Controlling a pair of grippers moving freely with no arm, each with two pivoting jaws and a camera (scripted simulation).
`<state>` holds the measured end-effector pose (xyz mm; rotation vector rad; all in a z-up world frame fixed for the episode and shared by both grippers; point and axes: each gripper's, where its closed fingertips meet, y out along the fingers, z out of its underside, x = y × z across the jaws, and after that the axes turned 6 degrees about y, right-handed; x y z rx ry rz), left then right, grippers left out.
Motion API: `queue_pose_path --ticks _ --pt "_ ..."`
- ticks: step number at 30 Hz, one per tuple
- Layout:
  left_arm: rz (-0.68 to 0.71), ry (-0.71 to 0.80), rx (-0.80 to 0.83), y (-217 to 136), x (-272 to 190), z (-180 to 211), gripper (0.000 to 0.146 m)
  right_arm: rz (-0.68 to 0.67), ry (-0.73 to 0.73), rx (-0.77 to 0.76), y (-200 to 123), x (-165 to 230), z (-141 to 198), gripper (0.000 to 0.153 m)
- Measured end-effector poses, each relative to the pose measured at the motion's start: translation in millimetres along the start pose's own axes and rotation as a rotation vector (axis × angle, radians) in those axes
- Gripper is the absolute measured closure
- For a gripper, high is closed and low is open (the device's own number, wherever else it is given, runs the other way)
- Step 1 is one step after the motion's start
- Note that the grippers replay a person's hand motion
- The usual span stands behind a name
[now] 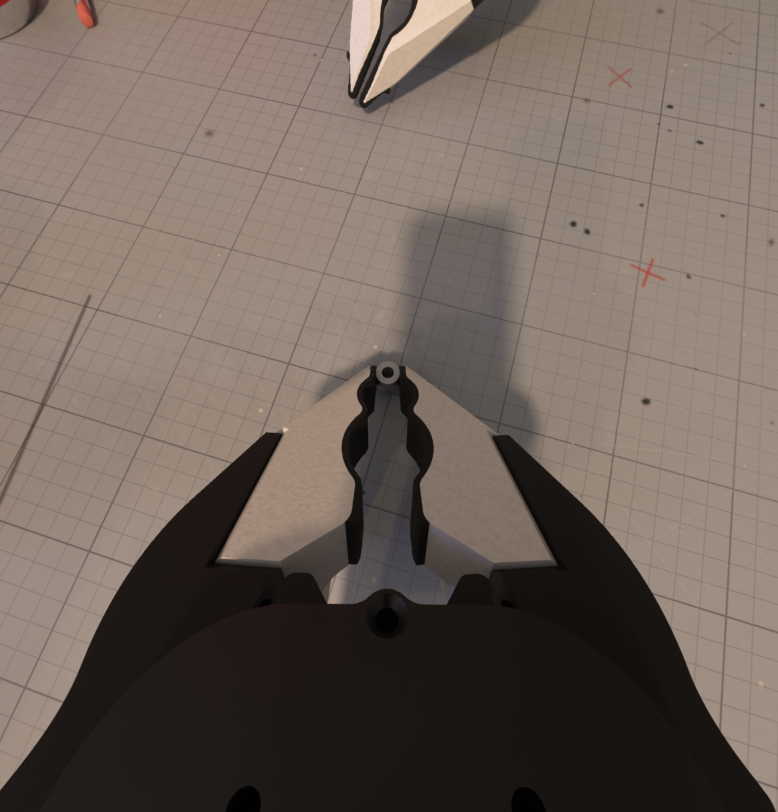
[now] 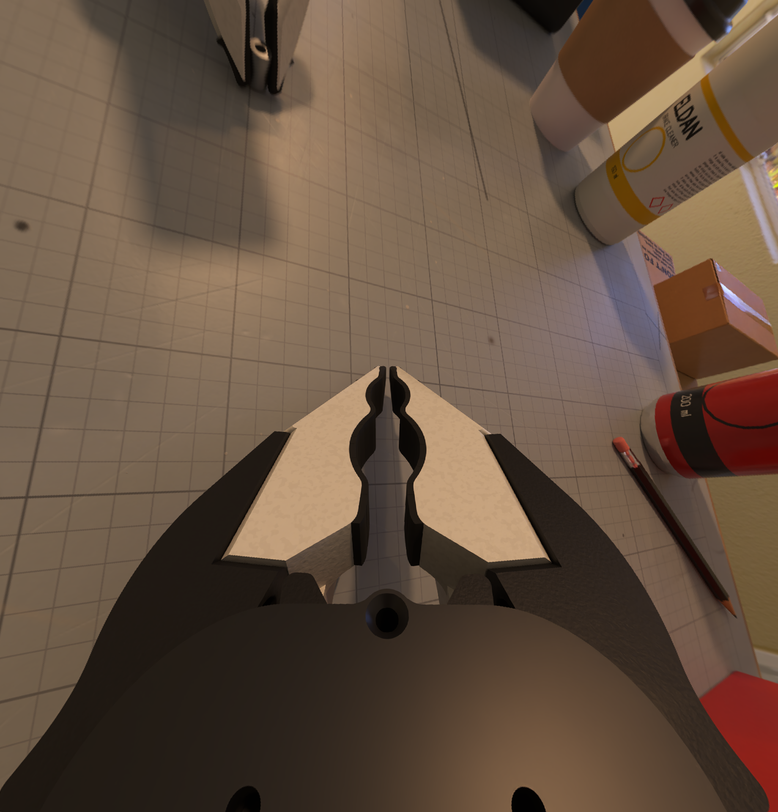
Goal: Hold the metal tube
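We have the left gripper (image 1: 387, 373) pinching the metal tube (image 1: 387, 373) right at the fingertips; we keep squeeze steady. Right gripper (image 2: 387, 371) pressed together, empty.

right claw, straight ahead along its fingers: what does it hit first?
Most likely the gridded mat: the right claw, empty and nearly shut, points down at bare mat. The left claw holding the metal tube sits farther off, left of that line; depth unclear.

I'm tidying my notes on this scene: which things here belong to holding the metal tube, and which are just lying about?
Belongs to the job:
metal tube
left tool, shut on the tube

Lying about:
right tool, shut on nothing
pencil
red can
white bottle
cardboard box
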<state>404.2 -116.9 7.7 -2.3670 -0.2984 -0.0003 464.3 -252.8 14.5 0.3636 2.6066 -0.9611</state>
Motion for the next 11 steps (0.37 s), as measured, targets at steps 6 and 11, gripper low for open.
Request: queue_pose_path --ticks 6,11 --pt "0.0 0.0 0.0 0 0 0 0.136 0.047 -0.018 0.041 1 -6 7 0.153" --pt "0.0 0.0 0.0 0 0 0 0.136 0.091 0.006 0.067 1 -14 11 0.153"
